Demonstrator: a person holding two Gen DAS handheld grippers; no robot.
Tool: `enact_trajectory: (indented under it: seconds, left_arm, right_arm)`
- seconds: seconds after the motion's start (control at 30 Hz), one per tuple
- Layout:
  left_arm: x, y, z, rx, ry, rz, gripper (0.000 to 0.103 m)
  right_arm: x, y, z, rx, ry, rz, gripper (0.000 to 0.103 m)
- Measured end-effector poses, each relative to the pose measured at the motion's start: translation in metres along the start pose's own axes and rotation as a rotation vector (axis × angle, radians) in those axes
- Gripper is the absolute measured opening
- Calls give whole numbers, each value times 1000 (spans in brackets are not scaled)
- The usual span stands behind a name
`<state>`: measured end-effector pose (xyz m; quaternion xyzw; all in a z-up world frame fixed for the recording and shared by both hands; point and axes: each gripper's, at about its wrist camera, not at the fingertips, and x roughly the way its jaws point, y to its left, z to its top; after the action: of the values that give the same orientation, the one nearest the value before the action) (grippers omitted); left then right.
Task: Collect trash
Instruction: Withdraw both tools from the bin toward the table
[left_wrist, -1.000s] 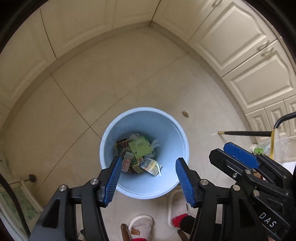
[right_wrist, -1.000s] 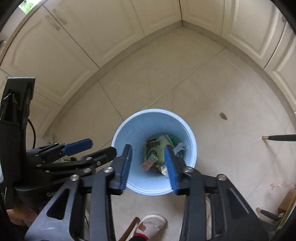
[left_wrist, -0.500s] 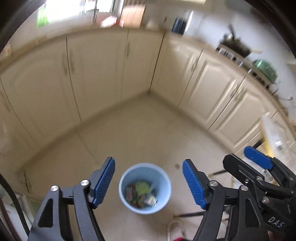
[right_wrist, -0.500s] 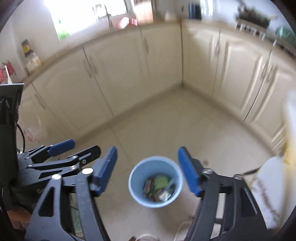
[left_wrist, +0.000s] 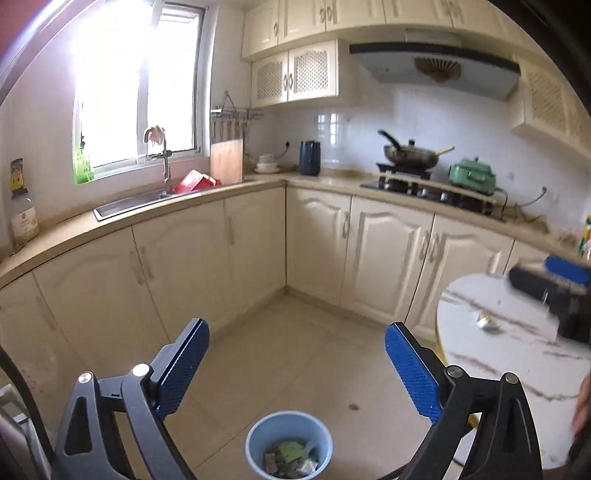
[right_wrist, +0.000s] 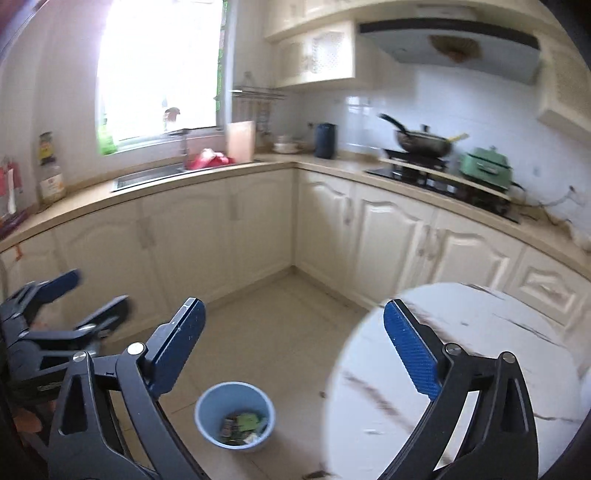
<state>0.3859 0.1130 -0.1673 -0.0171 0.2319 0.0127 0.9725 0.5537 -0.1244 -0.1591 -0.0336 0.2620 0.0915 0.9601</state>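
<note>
A kitchen seen from two handheld grippers raised above the floor. A blue bin (left_wrist: 289, 445) sits low and near on the tiles, wrappers (left_wrist: 291, 458) inside. To the right stands a round marble table (left_wrist: 517, 373) with a small crumpled foil scrap (left_wrist: 487, 322) on top. The likely risk: the scrap is light and could skid off the slick tabletop if nudged before being pinched. The left gripper (left_wrist: 297, 373) is spread wide, holding and touching nothing. The right gripper (right_wrist: 294, 349) is likewise released and empty, its right finger showing over the table's near edge.
</note>
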Motion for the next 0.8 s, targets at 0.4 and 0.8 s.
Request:
enact_trajectory:
  seconds: [0.4, 0.8]
  left_arm:
    - [100, -13, 92, -62, 187, 32, 94]
    - [319, 67, 53, -114, 515, 122, 94]
  right_arm:
    - [98, -129, -32, 132, 323, -93, 96]
    - [189, -178, -71, 150, 491, -86, 72]
